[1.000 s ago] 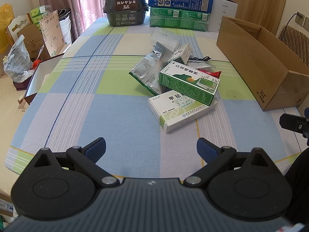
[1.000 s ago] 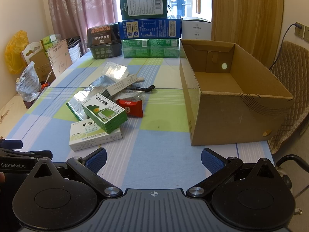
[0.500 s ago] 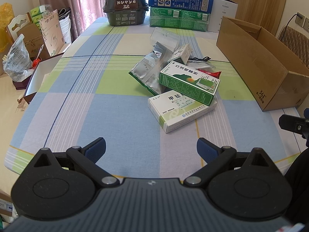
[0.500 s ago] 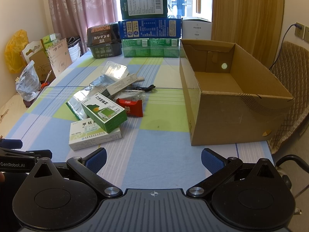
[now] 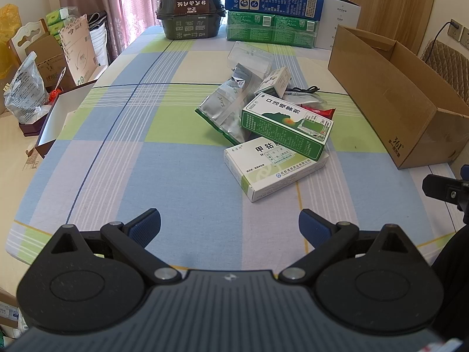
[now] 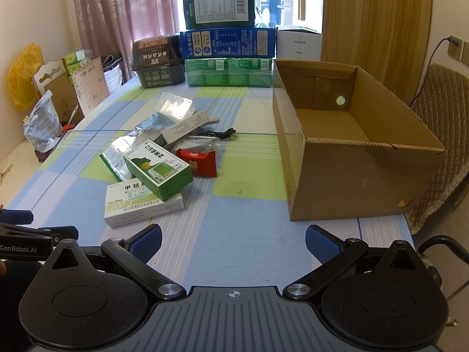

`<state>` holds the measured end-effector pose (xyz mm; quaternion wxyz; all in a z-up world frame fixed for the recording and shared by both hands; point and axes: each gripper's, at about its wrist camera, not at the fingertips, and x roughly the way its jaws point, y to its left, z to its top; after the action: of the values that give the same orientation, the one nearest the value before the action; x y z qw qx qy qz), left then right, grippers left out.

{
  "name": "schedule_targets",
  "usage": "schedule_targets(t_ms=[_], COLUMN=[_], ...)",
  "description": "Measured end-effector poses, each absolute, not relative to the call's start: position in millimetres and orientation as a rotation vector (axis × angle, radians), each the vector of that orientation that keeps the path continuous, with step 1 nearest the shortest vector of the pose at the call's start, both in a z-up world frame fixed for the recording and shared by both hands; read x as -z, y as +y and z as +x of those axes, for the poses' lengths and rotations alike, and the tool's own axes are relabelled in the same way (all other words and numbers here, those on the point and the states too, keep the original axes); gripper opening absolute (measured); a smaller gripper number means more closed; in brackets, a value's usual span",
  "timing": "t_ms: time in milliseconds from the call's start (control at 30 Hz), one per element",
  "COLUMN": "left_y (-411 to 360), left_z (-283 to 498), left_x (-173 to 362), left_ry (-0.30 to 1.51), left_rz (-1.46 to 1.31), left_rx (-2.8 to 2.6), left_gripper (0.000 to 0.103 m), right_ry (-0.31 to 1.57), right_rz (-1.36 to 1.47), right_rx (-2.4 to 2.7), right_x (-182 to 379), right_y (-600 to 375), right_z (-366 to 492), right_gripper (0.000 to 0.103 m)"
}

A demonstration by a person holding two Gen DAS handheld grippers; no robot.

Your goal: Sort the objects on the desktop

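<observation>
Checked cloth covers the counter (image 5: 117, 152). Both tools, left (image 5: 229, 226) and right (image 6: 233, 242), gape empty; the white box (image 5: 274, 168) lies just ahead of them, cardboard box (image 6: 360, 158) right.

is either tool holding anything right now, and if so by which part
Nothing is held. The left tool and the right tool both stand open and empty above the tablecloth, short of the pile of boxes.

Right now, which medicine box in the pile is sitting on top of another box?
The green box. It lies tilted across the white box, which is flat on the tablecloth underneath it, nearest the tongs.
</observation>
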<state>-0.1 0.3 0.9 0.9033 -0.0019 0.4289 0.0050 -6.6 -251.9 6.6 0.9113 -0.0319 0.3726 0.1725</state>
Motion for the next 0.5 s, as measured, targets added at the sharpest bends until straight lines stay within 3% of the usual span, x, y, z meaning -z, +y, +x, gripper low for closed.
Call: schedule_targets(t_ms=[500], left_y=[2], left_z=[21], left_x=[-14], left_ry=[0.899], left_rz=[0.081], left_rx=[0.171], left_gripper=[0.099], right_ry=[0.763], right_rz=[-0.12], right_rx=[-0.537], right_x=[-23], right_y=[-242], right_z=[11], right_gripper=[0.101])
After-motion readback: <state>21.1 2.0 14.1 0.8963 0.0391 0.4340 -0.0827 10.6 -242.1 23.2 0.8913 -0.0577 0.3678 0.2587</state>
